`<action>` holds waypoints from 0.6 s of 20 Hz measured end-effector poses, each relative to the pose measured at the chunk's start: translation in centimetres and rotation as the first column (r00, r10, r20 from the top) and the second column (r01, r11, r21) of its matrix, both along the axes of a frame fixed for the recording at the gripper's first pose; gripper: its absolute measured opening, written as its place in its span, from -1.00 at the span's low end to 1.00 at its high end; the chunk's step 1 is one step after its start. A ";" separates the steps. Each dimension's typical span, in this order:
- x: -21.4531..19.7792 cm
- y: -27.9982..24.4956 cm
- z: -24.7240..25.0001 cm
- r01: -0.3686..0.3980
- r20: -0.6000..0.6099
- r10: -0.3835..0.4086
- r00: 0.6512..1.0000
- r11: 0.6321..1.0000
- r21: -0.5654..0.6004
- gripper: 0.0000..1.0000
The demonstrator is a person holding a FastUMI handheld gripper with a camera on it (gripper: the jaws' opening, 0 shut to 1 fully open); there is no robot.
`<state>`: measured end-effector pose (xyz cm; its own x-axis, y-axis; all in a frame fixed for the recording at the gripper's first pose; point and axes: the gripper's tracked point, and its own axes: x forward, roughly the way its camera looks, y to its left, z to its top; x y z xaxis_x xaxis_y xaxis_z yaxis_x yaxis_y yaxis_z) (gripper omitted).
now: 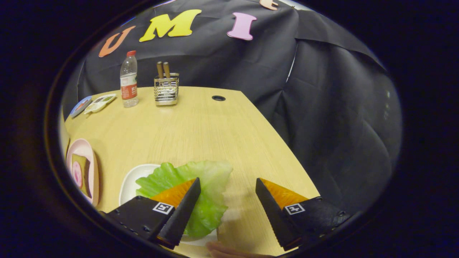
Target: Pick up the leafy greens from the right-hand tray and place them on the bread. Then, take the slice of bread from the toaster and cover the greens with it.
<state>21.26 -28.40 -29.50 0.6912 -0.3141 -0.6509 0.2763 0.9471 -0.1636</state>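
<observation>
A green lettuce leaf [206, 186] lies on a white tray [134, 181] on the wooden table. My gripper [229, 188] is open, its fingers spread wide. The left finger hangs over the leaf, the right finger over bare table to the right of it. The leaf's right edge reaches into the gap between the fingers. Far to the left, a pink plate [94, 168] carries a slice of bread [84, 172] with a pink round piece on it. Part of the tray is hidden under the leaf and the left finger.
At the back of the table stand a plastic water bottle [129, 80], a wire holder with wooden-handled utensils [166, 87], and some flat packets [95, 104]. A cable hole [218, 98] sits behind them. The table's right edge drops off just beyond the right finger.
</observation>
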 end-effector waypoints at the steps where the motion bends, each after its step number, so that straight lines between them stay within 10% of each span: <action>1: 0.1 0.1 0.2 -0.009 0.005 0.009 1.000 1.000 -0.004 0.88; 12: 0.6 1.8 0.8 -0.091 0.022 0.092 0.996 0.995 -0.045 -0.71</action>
<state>21.87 -26.60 -28.73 0.7334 -0.2764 -0.6210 0.1930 0.9607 -0.1996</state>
